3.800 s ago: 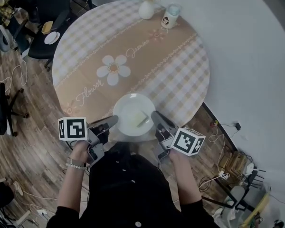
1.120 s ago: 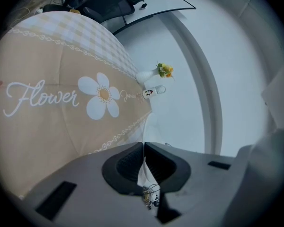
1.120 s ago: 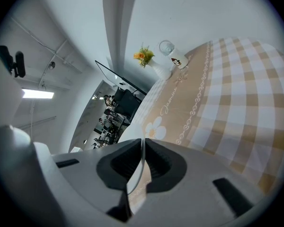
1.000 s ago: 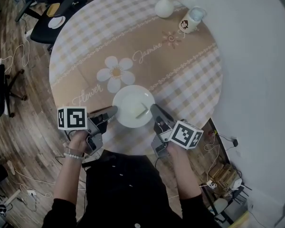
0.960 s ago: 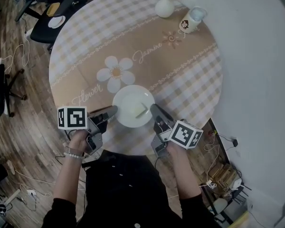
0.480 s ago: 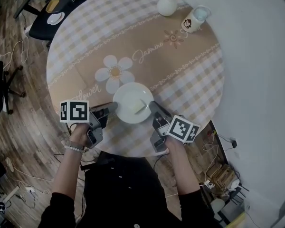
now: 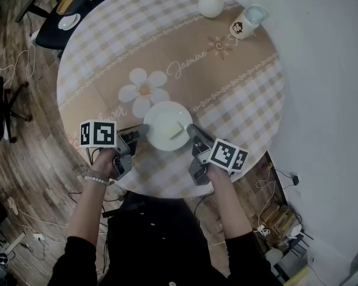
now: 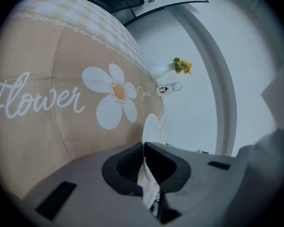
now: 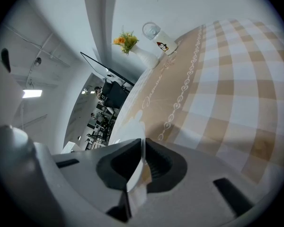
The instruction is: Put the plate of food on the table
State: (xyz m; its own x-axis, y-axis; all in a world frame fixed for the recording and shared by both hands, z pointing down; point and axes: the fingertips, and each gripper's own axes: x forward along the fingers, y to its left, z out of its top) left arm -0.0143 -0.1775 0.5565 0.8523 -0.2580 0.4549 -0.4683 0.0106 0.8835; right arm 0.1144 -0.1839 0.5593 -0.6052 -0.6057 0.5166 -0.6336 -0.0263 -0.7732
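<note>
A white plate (image 7: 167, 126) with a pale block of food (image 7: 176, 130) on it is over the near part of the round table (image 7: 227, 82). My left gripper (image 7: 141, 133) is shut on the plate's left rim (image 8: 151, 126). My right gripper (image 7: 193, 130) is shut on its right rim (image 9: 135, 169). In both gripper views the thin white rim runs between the dark jaws. I cannot tell whether the plate rests on the cloth or hangs just above it.
The tablecloth bears a white daisy (image 7: 142, 92) and script lettering. A white vase of flowers (image 7: 212, 1) and a mug (image 7: 244, 21) stand at the far edge. A chair with a small plate (image 7: 66, 21) stands at the upper left. Cables lie on the wooden floor.
Both grippers have carried the plate further onto the table, from its near edge toward the daisy. Their hold on the rim is unchanged.
</note>
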